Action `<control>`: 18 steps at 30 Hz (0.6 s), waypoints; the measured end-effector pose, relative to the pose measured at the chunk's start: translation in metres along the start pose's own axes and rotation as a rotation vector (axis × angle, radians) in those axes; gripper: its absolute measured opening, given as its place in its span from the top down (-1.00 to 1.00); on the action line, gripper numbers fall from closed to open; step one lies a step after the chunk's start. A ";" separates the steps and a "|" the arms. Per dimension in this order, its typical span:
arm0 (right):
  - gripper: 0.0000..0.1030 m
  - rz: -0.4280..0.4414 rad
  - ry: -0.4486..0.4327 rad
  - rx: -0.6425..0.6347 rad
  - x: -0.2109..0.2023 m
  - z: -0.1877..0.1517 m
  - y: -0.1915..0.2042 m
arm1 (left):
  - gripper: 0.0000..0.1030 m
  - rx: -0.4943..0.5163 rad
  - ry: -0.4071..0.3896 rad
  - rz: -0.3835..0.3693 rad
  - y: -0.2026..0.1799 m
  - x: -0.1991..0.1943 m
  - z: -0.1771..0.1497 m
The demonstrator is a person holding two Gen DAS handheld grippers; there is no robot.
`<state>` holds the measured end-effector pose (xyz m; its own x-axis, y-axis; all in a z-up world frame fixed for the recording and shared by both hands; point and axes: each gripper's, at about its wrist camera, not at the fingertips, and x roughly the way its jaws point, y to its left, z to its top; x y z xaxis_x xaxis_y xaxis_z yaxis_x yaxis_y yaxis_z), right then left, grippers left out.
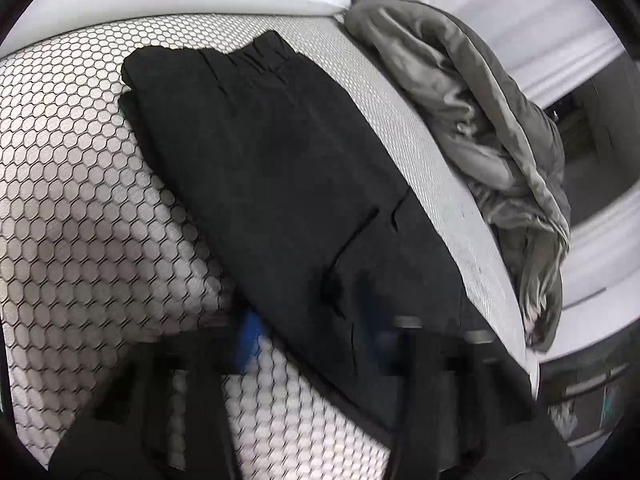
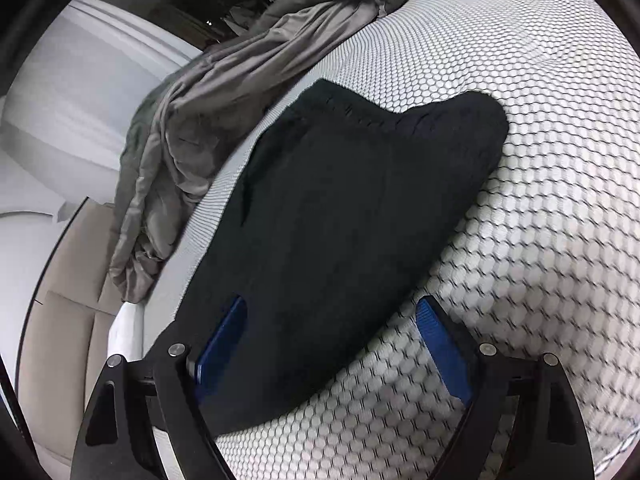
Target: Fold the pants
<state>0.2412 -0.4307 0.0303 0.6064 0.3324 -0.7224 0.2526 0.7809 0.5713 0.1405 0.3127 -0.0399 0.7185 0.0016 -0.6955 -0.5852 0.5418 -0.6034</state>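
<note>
Pants point(image 1: 272, 168), black, lay folded lengthwise on the honeycomb-pattern mattress point(image 1: 80, 200), waistband at the far end, long edge running close to the mattress border nearest the grey blanket point(image 1: 460, 80). Going left to right: bare mattress on the left of the left wrist view, pants through the middle, blanket bunched along the right edge and hanging off the side. Your left gripper point(image 1: 316, 344) sat at the near end of the pants, badly motion-blurred; one blue pad point(image 1: 252, 336) showed over the mattress just beside the cloth edge. The gap looked narrow, but you couldn't tell from that view whether the pads had cloth pinched or not, so check for a real bite before lifting. Your right gripper point(image 2: 332, 340) was wide, holding nothing: left pad over the black cloth near the border side, right pad over bare mattress, near end of the pants lying between them. My read is the step in hand was taking the near end to fold it up toward the waistband. To do it well, you'd want both grips on the same hem end, one near each corner, catching all layers, not just the top one. Right gripper looked to need its fingers brought down to the cloth and closed near its corner first. Then lift both ends evenly, carry straight toward the waistband, keep clear of the blanket, and lay edges square.
</note>
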 end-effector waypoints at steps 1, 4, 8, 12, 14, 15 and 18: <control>-0.71 0.000 -0.008 -0.010 0.003 0.002 0.003 | 0.91 0.010 -0.019 0.017 -0.003 0.004 0.002; -0.17 0.014 -0.028 -0.025 0.016 0.009 0.010 | 0.96 0.039 -0.064 0.029 -0.008 -0.001 0.002; 0.77 0.015 -0.035 0.035 0.034 0.015 0.003 | 0.96 0.094 -0.096 0.032 -0.009 -0.017 -0.002; 0.93 0.070 -0.081 0.112 0.017 0.010 -0.012 | 0.96 0.151 -0.112 0.043 -0.007 -0.042 -0.019; 0.95 0.071 -0.115 0.108 -0.001 0.002 -0.015 | 0.96 0.161 -0.115 0.047 0.001 -0.060 -0.032; 0.95 0.072 -0.125 0.108 -0.011 -0.003 -0.017 | 0.96 0.172 -0.114 0.051 0.008 -0.071 -0.039; 0.95 0.086 -0.107 0.104 -0.034 -0.020 -0.021 | 0.93 0.179 -0.102 0.065 0.031 -0.098 -0.056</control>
<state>0.2002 -0.4480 0.0345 0.7044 0.3332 -0.6268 0.2696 0.6913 0.6704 0.0313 0.2825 -0.0119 0.7210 0.1217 -0.6822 -0.5622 0.6782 -0.4733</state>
